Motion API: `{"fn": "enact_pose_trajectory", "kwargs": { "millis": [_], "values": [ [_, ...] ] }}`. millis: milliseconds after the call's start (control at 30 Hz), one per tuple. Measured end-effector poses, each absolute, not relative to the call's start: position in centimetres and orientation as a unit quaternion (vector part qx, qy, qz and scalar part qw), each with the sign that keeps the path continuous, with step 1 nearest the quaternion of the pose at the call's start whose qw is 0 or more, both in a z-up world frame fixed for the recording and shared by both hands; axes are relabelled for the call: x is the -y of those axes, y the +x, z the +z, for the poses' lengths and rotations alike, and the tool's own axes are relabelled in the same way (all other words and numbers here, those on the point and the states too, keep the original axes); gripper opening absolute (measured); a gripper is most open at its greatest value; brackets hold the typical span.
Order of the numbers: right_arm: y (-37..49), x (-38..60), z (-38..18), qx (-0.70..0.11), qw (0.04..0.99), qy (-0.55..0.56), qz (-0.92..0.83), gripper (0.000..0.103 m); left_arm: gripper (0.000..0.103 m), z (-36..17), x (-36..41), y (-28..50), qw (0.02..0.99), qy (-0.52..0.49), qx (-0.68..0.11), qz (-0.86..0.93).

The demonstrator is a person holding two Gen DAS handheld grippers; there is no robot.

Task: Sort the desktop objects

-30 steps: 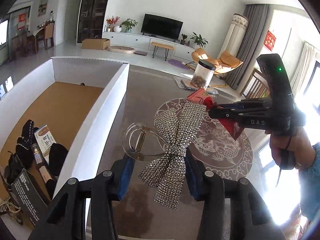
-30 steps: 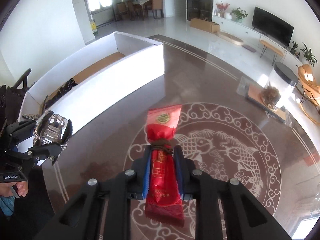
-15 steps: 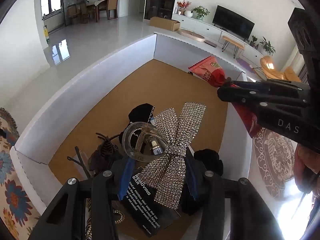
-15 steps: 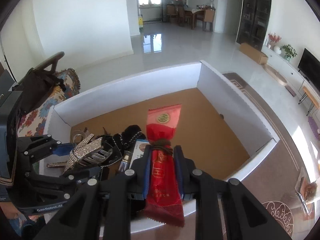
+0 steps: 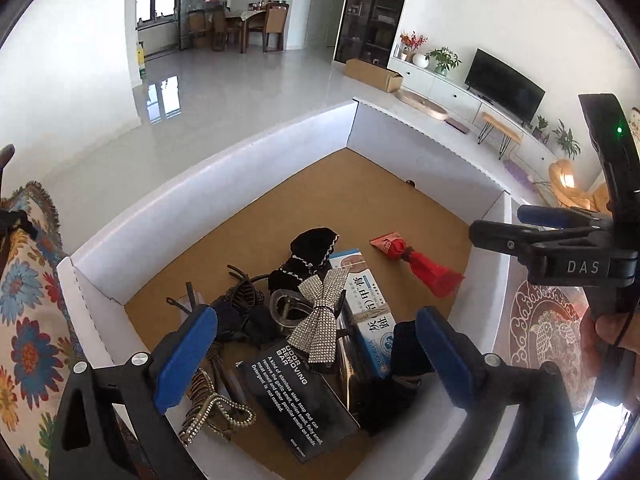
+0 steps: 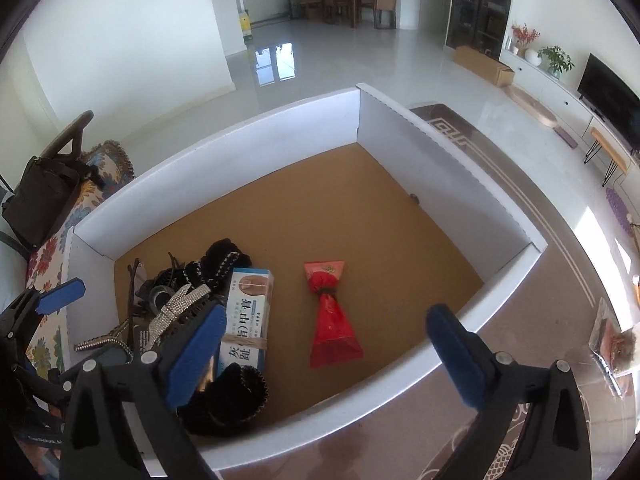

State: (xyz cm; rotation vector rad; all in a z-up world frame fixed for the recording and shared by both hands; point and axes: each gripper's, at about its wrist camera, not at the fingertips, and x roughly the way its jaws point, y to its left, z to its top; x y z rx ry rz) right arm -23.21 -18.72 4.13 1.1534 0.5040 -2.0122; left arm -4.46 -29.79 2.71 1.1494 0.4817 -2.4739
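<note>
Only the left wrist view shows the black card [image 5: 298, 396] with white print; the right wrist view has the table [image 6: 400, 440] edge. Both hand-held grippers, left [image 5: 316, 356] and right [image 6: 324, 356], are opening wide over the box [image 6: 256, 140], nothing between the jaws. The red pouch [image 6: 332, 320] lies flat on the box floor, long axis running toward the far wall, just beside the carton [image 6: 248, 312]. The bow [image 5: 320, 320] rests on the clutter pile beside that carton.
</note>
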Motion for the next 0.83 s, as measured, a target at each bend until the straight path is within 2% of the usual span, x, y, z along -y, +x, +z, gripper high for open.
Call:
{"fn": "enact_pose_trajectory", "kwargs": {
  "millis": [200, 467, 833],
  "values": [
    [-21.8, 16.9, 5.7, -0.217, 0.366, 0.442, -0.790, 0.101, 0.101, 4.6, 27.5, -3.5, 0.277, 0.386, -0.111, -0.873],
    [-21.0, 16.2, 4.8, -0.220, 0.368, 0.442, -0.788, 0.101, 0.101, 5.5, 26.1, -2.6, 0.314, 0.367, -0.089, -0.871],
    [-21.1, 16.8, 2.9, -0.209, 0.372, 0.453, -0.783, 0.101, 0.103, 5.0, 27.3, -1.4, 0.336, 0.345, -0.183, -0.857]
  ]
}}
